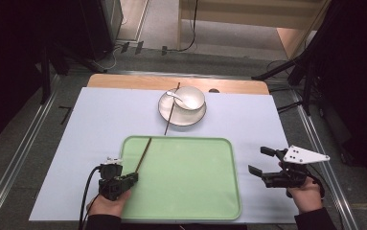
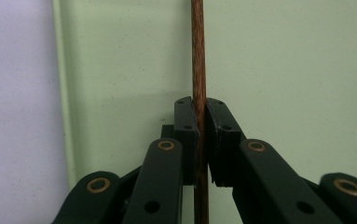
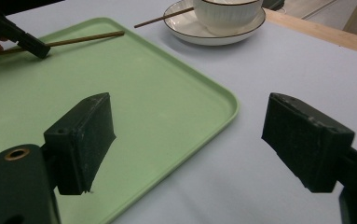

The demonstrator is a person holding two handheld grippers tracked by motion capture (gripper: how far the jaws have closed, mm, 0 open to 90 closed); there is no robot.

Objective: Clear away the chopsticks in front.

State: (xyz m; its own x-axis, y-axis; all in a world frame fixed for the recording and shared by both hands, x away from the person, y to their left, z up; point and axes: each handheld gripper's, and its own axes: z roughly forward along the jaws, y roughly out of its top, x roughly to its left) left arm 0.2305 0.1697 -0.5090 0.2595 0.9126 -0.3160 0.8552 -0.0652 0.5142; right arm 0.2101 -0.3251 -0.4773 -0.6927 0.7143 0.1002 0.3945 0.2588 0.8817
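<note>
Nearest the person, the left gripper was clamped tight on a brown chopstick, its two pads pinching the stick near its lower end over the left part of the green tray. The right gripper hovered just beside the tray's right edge, jaws wide apart and holding nothing.

The held chopstick ran lengthwise away from the person, leaning a little to the right, its far tip close to the tray's far-left rim; whether it already lay flat on the tray or was a shade above it I could not tell.

Farther off, the second chopstick was propped across the plate, beside the bowl with its white spoon. As I judged it, one stick was nearly delivered, awaiting release; the other, and perhaps the crockery, remained to be moved.
</note>
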